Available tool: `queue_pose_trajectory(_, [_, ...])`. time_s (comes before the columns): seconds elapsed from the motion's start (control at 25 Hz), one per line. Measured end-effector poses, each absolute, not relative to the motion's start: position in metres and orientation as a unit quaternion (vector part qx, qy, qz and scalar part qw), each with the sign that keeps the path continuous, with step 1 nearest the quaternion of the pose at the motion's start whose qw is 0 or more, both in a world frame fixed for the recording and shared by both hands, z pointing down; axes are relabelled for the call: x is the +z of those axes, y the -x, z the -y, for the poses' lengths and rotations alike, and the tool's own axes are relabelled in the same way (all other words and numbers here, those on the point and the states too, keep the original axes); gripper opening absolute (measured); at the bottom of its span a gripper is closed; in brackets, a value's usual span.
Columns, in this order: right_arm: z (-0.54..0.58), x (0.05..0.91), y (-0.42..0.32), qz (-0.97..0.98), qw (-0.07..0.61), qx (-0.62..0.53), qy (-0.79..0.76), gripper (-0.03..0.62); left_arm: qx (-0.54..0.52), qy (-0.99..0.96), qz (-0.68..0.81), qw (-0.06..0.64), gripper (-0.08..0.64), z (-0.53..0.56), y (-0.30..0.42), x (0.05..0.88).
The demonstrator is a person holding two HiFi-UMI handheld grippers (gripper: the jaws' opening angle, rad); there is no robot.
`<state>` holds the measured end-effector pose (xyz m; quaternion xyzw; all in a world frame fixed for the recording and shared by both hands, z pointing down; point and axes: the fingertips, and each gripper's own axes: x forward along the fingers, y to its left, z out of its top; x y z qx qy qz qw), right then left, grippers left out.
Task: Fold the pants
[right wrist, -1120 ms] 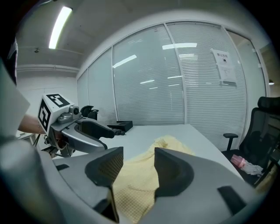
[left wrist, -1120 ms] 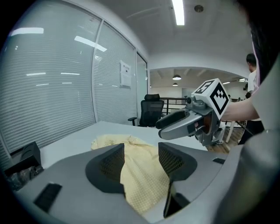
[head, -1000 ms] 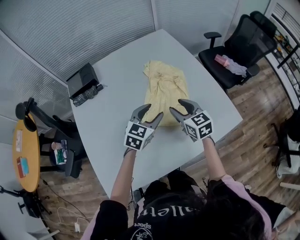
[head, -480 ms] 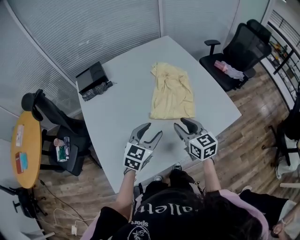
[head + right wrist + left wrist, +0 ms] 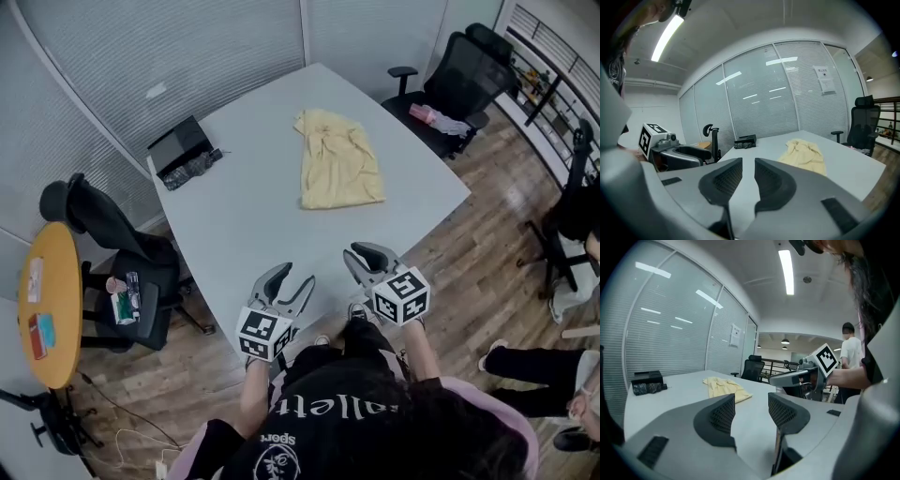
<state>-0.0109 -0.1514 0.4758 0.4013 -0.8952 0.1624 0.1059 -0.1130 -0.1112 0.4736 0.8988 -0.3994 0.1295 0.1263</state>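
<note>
The yellow pants (image 5: pixel 337 173) lie folded in a rough rectangle on the far half of the grey table (image 5: pixel 234 216). They also show in the left gripper view (image 5: pixel 725 386) and the right gripper view (image 5: pixel 805 157). Both grippers hover over the table's near edge, well short of the pants. My left gripper (image 5: pixel 294 276) (image 5: pixel 751 404) is open; its jaws have just been closing slightly, with nothing between them. The jaws of my right gripper (image 5: pixel 364 253) (image 5: pixel 748 171) have just been closing to a narrow gap that holds nothing.
A black box (image 5: pixel 178 148) with a dark bundle (image 5: pixel 192 171) beside it sits at the table's far left corner. Black office chairs stand at the right (image 5: pixel 459 84) and the left (image 5: pixel 103 225). A round yellow side table (image 5: pixel 47 300) is at far left.
Both grippers have drawn back from the pants to the table's near edge. The pants stay on the table. The right jaws have narrowed a lot, the left only slightly.
</note>
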Motion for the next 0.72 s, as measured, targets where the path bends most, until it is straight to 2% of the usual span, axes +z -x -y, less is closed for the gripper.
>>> queue_pose_trajectory(0.32, [0.096,0.478,0.03,0.894,0.122,0.16,-0.401,0.044,0.145,-0.9,0.391,0.125,0.209,0.07,0.134,0.484])
queue_pose_trajectory(0.72, [0.068,0.464,0.046,0.911,0.134,0.143,-0.363,0.04,0.122,-0.898,0.409,0.109,0.146,0.053,0.135,0.463])
